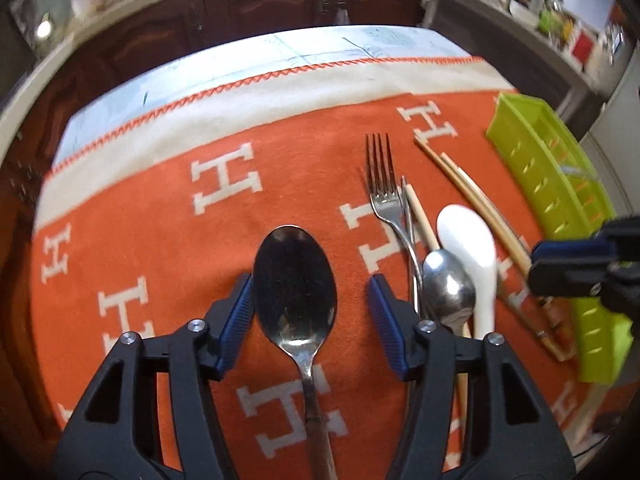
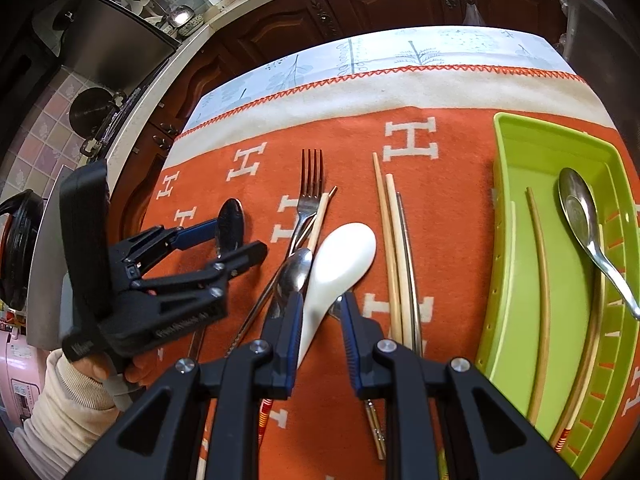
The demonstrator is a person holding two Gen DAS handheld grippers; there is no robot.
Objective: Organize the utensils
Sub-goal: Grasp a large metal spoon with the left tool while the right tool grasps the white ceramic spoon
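The green tray [image 2: 532, 264] is sitting off to the right of both tools, and it is already holding a metal spoon [image 2: 580, 216] and some chopsticks [image 2: 540, 280]. A lot is still waiting on the orange cloth [image 1: 200, 260]. The left gripper [image 1: 311, 304] is standing spread around a dark spoon [image 1: 295, 284], and its pads are not pressing on it. The right gripper [image 2: 322, 320] is pinching the handle of the white spoon [image 2: 340, 260]. Past its tips a fork [image 2: 310, 192], a small spoon [image 2: 294, 272] and more chopsticks [image 2: 394, 248] are lying, not yet put away.
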